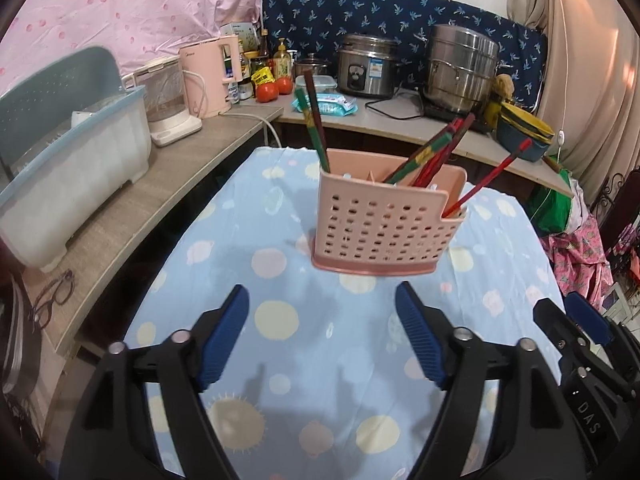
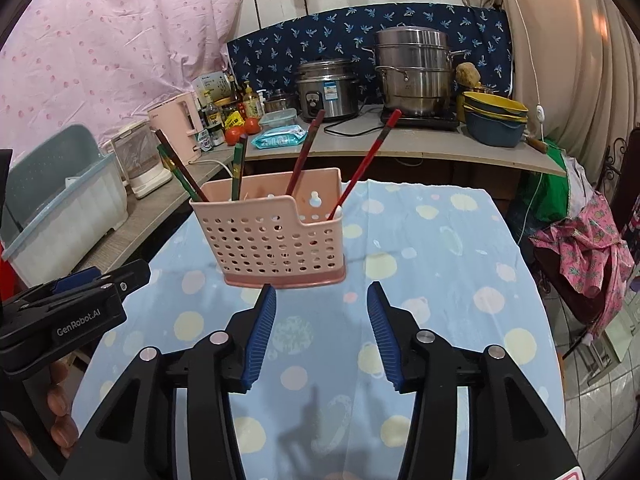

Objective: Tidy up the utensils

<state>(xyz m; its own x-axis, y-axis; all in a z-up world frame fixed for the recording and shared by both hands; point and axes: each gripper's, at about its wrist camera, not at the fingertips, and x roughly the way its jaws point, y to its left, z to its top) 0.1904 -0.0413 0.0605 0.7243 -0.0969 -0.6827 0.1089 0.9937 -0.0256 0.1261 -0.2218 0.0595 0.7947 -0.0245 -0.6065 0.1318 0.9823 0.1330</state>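
Note:
A pink perforated utensil holder stands on the table with the blue dotted cloth; it also shows in the right wrist view. Several red, green and brown chopsticks stand in it, leaning outward, seen too in the right wrist view. My left gripper is open and empty, a short way in front of the holder. My right gripper is open and empty, its tips just below the holder's base. The right gripper shows at the left wrist view's right edge; the left one at the right wrist view's left edge.
A white and blue dish-drainer box and kettles stand on the counter at left. A rice cooker, a steel steamer pot, bowls, tomatoes and bottles stand on the back counter. Clothes hang on a chair at right.

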